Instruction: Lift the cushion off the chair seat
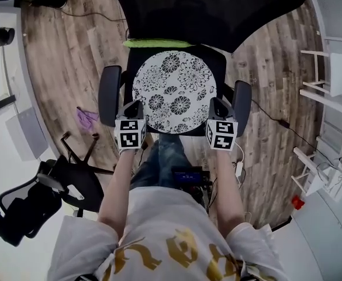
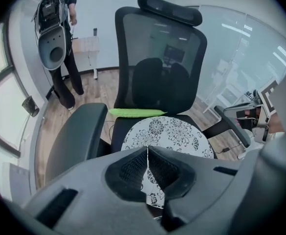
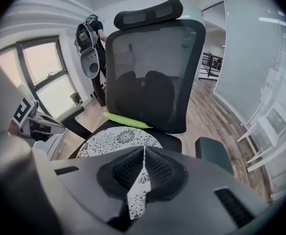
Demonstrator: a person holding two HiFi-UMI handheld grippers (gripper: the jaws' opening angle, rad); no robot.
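Jaws of left gripper [image 2: 147, 150] and right gripper [image 3: 143, 150] are clenched, empty. Their bodies hide the near edge of the cushion [image 2: 174, 131].

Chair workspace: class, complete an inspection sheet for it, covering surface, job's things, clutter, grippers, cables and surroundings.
Surface: black seat, mostly covered.
Job's things: round floral cushion lying on the seat.
Clutter: green pad behind the cushion; purple item on the floor.
Grippers: left gripper and right gripper both shut, near the cushion's front edge.
Cables: cable on the floor, right side.
Surroundings: second chair lower left; person standing beyond.
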